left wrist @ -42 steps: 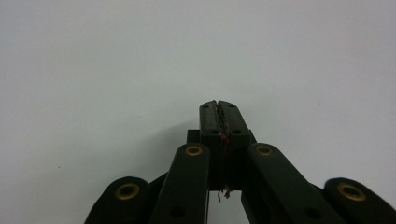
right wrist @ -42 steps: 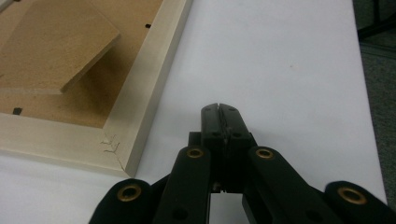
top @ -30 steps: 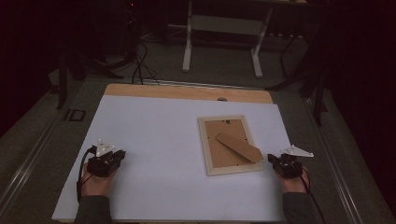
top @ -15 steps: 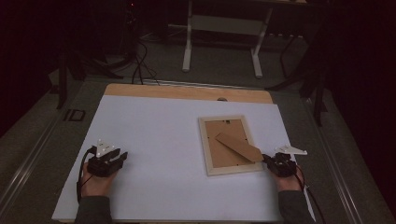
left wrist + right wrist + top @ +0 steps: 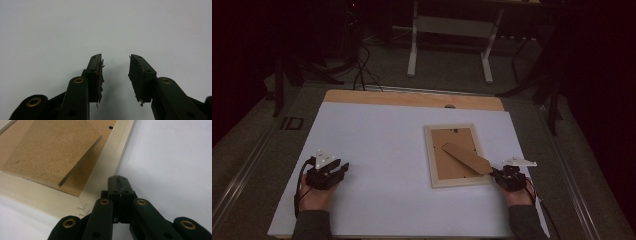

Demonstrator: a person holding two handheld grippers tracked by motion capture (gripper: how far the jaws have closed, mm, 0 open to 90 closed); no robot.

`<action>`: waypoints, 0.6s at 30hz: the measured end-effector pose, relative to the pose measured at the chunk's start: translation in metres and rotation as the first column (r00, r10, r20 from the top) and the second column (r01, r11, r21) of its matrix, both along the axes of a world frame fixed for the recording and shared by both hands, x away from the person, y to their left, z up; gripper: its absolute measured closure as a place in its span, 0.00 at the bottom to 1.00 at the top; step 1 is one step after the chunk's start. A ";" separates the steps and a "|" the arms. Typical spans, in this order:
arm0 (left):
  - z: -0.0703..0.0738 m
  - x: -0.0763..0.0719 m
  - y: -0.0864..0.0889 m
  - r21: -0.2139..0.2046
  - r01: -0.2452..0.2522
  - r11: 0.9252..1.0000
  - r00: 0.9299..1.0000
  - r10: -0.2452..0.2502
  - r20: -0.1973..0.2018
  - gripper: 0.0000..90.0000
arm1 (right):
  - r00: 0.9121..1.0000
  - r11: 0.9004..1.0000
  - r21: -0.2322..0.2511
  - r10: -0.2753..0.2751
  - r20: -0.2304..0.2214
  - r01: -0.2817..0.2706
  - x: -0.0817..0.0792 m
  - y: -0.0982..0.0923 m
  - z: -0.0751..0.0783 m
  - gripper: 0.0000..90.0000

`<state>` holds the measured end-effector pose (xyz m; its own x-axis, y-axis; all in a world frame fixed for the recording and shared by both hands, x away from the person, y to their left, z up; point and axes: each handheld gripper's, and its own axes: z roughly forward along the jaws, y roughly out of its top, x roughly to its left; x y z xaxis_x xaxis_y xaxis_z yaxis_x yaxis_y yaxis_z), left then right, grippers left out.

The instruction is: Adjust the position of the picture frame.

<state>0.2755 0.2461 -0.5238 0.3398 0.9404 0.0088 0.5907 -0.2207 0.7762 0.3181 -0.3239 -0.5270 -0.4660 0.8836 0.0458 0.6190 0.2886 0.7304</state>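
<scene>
White sheet [image 5: 382, 165] covers the tabletop [image 5: 412, 98], wood strip bare along far edge; dark room behind, floor cables [image 5: 359, 70] and a white stand [image 5: 449, 45]. Left gripper [image 5: 328, 172] rests near the front-left corner, fingers [image 5: 96, 75] parted, nothing between them, wide bare sheet around. Picture frame [image 5: 455, 155] lies back-up right of centre, brown easel flap [image 5: 467, 158] angled across it. Right gripper [image 5: 117, 182] at the frame's near right corner, fingers closed together, gripping nothing. No readable writing.
</scene>
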 end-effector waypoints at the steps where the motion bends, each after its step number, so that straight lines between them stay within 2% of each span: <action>1: 0.000 0.000 0.000 -0.001 0.001 1.000 1.000 -0.001 -0.001 0.70 | 1.000 1.000 0.000 0.004 0.000 -0.004 0.000 0.001 0.000 1.00; 8: 0.000 0.000 -0.002 0.002 0.009 1.000 1.000 -0.008 -0.001 0.70 | 0.999 0.999 0.002 0.038 0.007 -0.038 -0.005 0.009 0.002 1.00; 18: 0.000 0.000 -0.005 -0.015 0.014 1.000 1.000 -0.015 -0.008 0.70 | 0.996 0.997 0.002 0.083 0.015 -0.083 -0.008 0.018 0.002 1.00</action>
